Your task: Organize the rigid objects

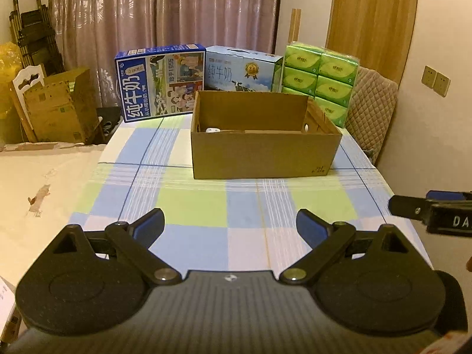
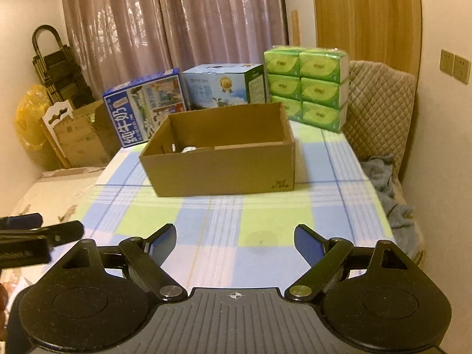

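The open brown cardboard box [image 1: 262, 150] hides most of its contents behind its near wall; only a small white object [image 1: 213, 130] peeks out, too small to identify. At three o'clock, the right claw [image 1: 436, 212] is cut off by the edge.

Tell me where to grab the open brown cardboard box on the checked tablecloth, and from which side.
Grip the brown cardboard box by its near long wall, coming down from above with one finger inside and one outside. The top is open and that rim faces the open right gripper with bare checked tablecloth between them. The wall is thin, upright and straight; the small white items inside lie towards the left end, so grip right of them.
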A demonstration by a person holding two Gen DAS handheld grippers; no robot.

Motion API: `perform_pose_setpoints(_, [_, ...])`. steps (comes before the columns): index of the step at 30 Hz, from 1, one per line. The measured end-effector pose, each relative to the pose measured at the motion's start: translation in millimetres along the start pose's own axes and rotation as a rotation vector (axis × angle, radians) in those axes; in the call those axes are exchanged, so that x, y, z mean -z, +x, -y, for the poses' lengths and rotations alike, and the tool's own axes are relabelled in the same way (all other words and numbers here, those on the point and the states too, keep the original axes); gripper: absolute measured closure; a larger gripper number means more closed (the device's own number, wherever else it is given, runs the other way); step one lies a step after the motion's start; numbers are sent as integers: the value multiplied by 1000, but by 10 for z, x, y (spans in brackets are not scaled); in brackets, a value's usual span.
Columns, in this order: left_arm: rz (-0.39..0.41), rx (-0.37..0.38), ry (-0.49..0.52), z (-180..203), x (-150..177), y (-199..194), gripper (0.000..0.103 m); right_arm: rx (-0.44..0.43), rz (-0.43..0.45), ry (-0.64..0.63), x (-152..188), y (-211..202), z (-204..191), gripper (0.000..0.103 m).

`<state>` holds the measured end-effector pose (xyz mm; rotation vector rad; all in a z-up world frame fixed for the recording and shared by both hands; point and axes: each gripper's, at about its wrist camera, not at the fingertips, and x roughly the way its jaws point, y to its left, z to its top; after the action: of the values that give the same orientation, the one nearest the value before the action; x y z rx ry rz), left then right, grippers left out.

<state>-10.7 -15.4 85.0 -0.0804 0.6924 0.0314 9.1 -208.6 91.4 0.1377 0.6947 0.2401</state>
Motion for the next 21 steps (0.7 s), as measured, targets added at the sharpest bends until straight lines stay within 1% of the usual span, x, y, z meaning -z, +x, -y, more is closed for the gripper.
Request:
perform_pose_setpoints(5, [-5, 23, 4, 71, 75, -65, 8, -2, -6, -40, 84, -59, -124, 19])
perform_pose_setpoints(21, [-9, 29, -4, 81, 91, -35, 8, -4, -7, -27, 117, -67, -118, 19])
